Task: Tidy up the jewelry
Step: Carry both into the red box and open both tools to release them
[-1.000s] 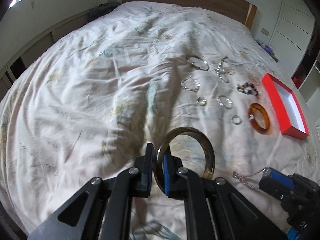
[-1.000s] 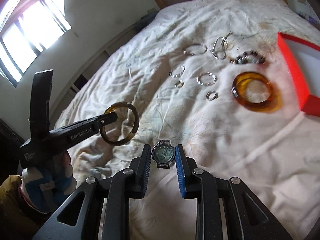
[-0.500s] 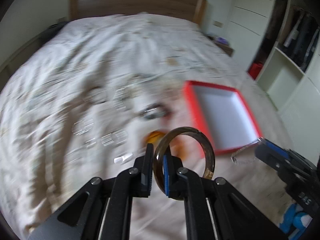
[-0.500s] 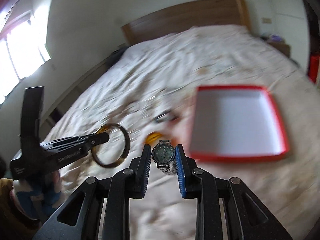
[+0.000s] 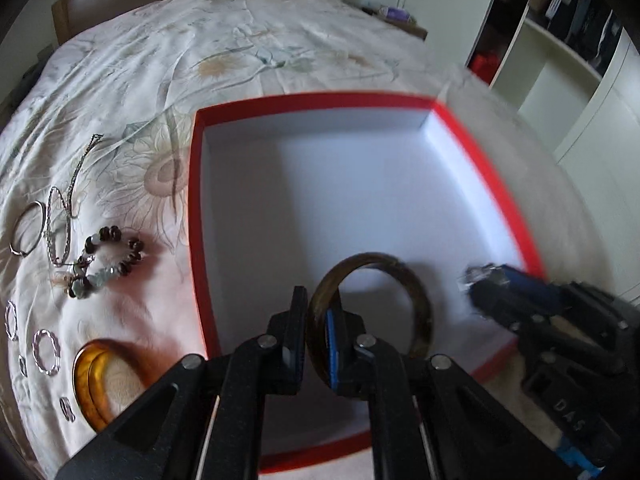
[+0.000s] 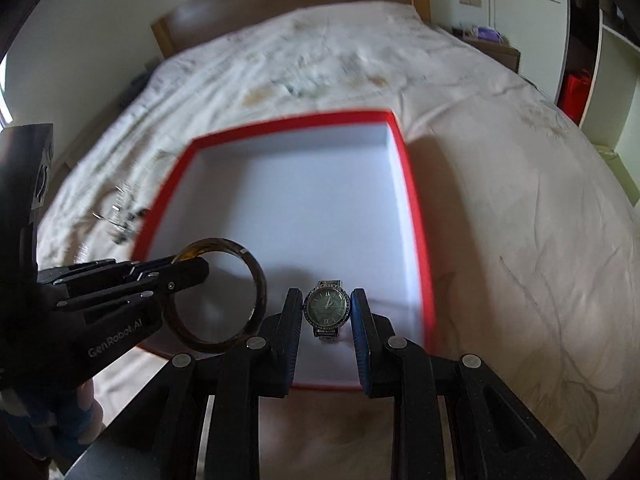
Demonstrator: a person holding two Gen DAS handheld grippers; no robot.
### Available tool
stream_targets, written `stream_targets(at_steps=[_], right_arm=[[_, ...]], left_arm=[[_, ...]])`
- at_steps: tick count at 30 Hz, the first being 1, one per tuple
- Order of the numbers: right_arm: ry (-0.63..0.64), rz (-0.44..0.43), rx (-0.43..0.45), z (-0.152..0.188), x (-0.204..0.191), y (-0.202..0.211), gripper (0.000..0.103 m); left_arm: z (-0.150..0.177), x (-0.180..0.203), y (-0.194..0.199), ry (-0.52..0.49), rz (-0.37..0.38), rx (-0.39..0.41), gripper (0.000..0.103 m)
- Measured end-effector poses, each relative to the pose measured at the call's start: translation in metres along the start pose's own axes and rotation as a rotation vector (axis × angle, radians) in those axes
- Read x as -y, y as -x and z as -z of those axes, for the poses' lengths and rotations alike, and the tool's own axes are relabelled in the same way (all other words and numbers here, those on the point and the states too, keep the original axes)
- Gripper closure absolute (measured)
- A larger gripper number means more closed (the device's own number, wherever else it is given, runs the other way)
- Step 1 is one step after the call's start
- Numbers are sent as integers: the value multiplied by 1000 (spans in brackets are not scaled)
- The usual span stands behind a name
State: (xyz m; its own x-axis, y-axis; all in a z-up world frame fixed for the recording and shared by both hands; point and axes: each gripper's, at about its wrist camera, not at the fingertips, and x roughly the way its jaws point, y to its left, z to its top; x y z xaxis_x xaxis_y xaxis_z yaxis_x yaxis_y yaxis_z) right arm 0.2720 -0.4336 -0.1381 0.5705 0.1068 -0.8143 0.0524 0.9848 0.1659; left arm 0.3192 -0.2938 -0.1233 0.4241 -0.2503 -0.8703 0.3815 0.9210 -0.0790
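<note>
Lying at the far left of the left wrist view, on the floral bedspread: a thin silver bangle, a silver chain, a beaded bracelet, two small twisted rings and, at lower left, an amber bangle, all sitting just outside the left wall of the red box. At centre, the left gripper is pinching a dark brown bangle by its rim between narrowly set jaws, holding it upright above the near part of the box's white floor. At right, the right gripper is clamping a silver watch by its case, strap hanging below, above the box's near edge. Step in hand, as judged: both carried pieces are arriving over the box for deposit. The next move is calling for lowering each piece to the floor and parting the jaws, one after the other. The box interior is showing bare, offering ample room; the low red walls and the closeness of the two grippers are presenting the only constraints.
</note>
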Motion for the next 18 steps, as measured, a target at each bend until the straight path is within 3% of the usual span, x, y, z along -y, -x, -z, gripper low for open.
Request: stream_targets(at_steps=[5, 10, 11, 13, 18], right_arm=[[41, 55, -28, 2, 1, -2, 78], [27, 77, -17, 4, 2, 11, 71], [22, 78, -11, 4, 2, 16, 70], [24, 88, 9, 5, 0, 28, 66], [24, 79, 63, 10, -16, 66, 65]], left_arm=[[-1, 0, -1, -20, -22, 18, 93], [-4, -8, 9, 8, 24, 23, 91], [-4, -9, 14, 8, 25, 34, 89], [-4, -10, 26, 11, 38, 62, 73], [6, -21, 69, 26, 74, 127, 71]])
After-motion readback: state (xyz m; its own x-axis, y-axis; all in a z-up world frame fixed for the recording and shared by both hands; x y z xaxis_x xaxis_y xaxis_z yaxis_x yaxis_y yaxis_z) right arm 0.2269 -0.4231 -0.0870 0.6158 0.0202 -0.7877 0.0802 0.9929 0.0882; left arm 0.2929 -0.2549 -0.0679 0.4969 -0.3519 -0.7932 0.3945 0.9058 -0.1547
